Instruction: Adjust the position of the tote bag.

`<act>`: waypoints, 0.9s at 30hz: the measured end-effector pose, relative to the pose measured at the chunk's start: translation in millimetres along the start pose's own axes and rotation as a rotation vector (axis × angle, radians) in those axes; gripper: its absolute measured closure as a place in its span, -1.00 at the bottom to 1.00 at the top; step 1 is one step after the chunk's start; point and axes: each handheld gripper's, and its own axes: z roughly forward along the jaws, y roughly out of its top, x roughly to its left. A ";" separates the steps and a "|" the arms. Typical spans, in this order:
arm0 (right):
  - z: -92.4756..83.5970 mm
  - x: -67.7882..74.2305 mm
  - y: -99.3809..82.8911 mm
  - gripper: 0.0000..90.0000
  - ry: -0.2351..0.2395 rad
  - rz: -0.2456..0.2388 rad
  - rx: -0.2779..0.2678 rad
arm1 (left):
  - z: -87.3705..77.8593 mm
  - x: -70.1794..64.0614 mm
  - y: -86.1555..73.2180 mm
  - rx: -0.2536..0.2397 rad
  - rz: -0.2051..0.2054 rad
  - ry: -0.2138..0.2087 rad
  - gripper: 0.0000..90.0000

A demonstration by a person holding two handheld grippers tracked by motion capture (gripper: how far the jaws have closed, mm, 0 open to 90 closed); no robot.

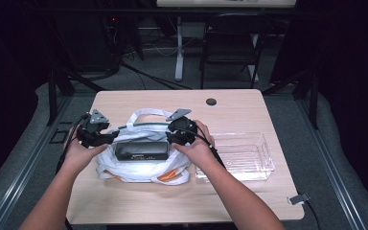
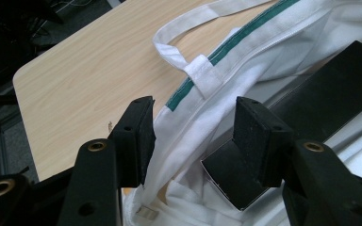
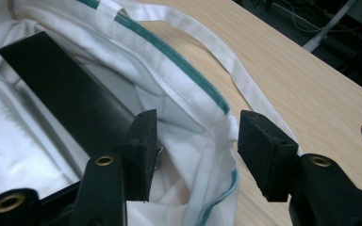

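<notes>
White cloth bag (image 1: 139, 167) lies mid-surface (image 1: 230, 103), toward the near edge, mouth up, green trim along the rim, one white strap (image 1: 146, 114) looped out flat on the far side. Black box (image 1: 141, 150) sits lengthwise in the bag mouth, top face exposed, bag cloth bunched around it; something orange shows at the bag's near right corner, can't tell what it is. Left gripper (image 1: 109, 138) is at the bag's left end, right gripper (image 1: 174, 139) at its right end, a hand behind each. Left gripper view: jaws released and standing wide apart, the trimmed bag rim (image 2: 184, 117) and a fold of cloth run up between them, and the box's end (image 2: 231, 181) lies just beside the inner face of the right-hand pad; the cloth passes close to the left-hand pad but neither pad is pressing it. Right gripper view: jaws likewise released and spread, the bag rim (image 3: 207, 127) with green trim passes through the gap, box (image 3: 66, 101) sits just behind the left-hand pad, right-hand pad is over bare wood outside the bag. Nothing gripped on either side. Clear plastic tray (image 1: 263, 160) sits to the right of the bag, just beside the right forearm, apart from the bag. Round cable hole (image 1: 211, 101) near the far edge of the surface.
</notes>
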 end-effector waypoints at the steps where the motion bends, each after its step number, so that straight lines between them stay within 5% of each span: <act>1: -2.4 1.2 -0.1 0.05 0.006 -0.009 0.010 | -0.2 -0.8 0.3 0.001 -0.002 0.002 0.09; 20: -41.8 15.1 -31.5 0.06 0.039 0.013 -0.056 | -4.8 -15.6 8.6 0.023 0.050 -0.021 0.08; 27: -65.5 13.7 -52.7 0.06 0.029 0.054 -0.141 | -5.8 -24.3 17.9 0.038 0.075 -0.029 0.07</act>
